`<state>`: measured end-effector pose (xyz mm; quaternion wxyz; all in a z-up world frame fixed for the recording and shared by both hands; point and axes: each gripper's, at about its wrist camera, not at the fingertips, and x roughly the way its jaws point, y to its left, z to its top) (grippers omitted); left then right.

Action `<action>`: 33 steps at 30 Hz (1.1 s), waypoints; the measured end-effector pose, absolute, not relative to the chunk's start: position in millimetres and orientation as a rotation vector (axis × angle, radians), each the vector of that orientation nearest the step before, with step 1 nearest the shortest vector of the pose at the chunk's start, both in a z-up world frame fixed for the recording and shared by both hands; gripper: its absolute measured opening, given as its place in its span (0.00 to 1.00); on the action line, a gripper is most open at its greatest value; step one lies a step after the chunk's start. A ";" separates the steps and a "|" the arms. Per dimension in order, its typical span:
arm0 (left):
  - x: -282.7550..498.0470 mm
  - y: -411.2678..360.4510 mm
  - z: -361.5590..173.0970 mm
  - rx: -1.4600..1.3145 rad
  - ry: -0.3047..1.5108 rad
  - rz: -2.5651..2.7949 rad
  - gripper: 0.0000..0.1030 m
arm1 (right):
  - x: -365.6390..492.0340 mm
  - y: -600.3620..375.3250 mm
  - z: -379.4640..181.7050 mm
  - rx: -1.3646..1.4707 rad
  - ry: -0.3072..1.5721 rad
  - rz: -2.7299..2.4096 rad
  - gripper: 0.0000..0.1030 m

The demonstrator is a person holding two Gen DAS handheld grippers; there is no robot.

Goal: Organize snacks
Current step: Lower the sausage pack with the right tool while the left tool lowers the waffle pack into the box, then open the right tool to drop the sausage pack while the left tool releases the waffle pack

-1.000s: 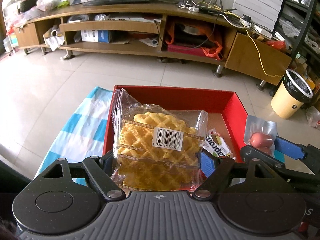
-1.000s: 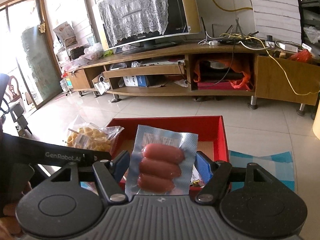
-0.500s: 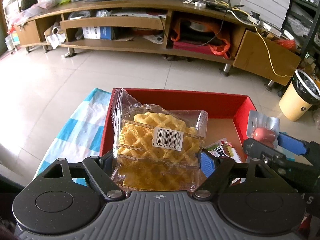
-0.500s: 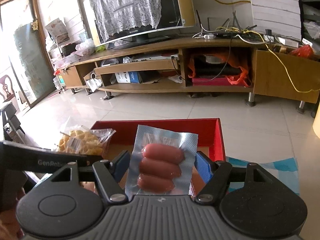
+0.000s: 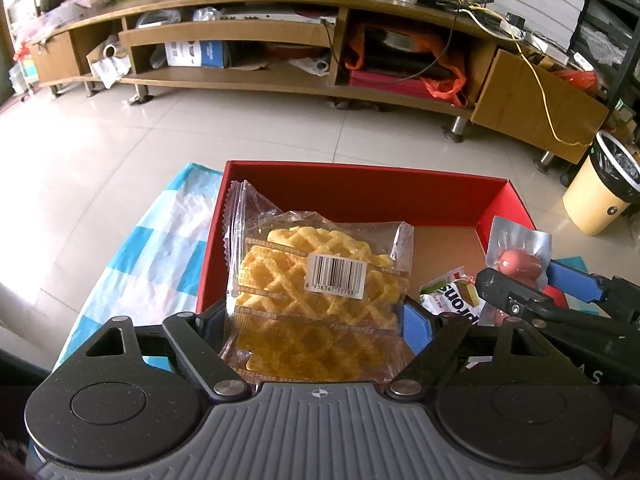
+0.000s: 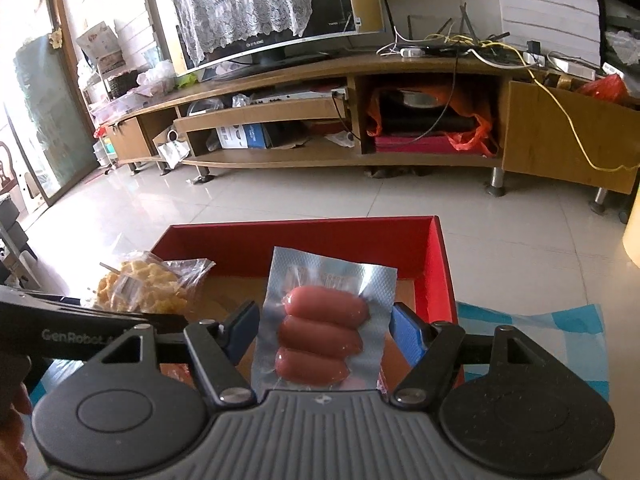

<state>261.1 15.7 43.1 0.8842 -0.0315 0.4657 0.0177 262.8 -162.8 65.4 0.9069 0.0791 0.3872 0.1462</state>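
A clear pack of yellow waffle biscuits (image 5: pixel 316 292) stands between the fingers of my left gripper (image 5: pixel 316 320), over the left half of the red box (image 5: pixel 360 192). The jaws are opening, but the pads still touch the pack's sides. My right gripper (image 6: pixel 324 328) is shut on a foil pack of three sausages (image 6: pixel 324 320) and hangs over the right half of the box (image 6: pixel 300 240). From the left wrist view, the sausage pack (image 5: pixel 518 260) and the right gripper (image 5: pixel 532 280) sit by the box's right wall. A green and white snack packet (image 5: pixel 452 296) lies on the box floor.
The box rests on a blue and white checked cloth (image 5: pixel 152 248) over a tiled floor. A long wooden TV stand (image 5: pixel 280 32) runs along the far wall. A yellow waste bin (image 5: pixel 604 192) stands at the right.
Both grippers have come down and forward over the red box with their packs. The sausage pack now sits closer to the box's right wall.
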 end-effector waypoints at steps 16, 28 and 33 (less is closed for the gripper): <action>259.1 13.1 48.7 -0.044 0.933 0.048 0.94 | 264.2 -168.8 70.9 0.194 0.775 0.284 0.69; 257.1 14.9 51.6 -0.038 0.920 0.060 0.95 | 263.4 -169.1 71.3 0.200 0.776 0.290 0.69; 255.5 14.7 52.5 -0.036 0.917 0.061 0.95 | 261.2 -169.5 72.1 0.196 0.775 0.294 0.69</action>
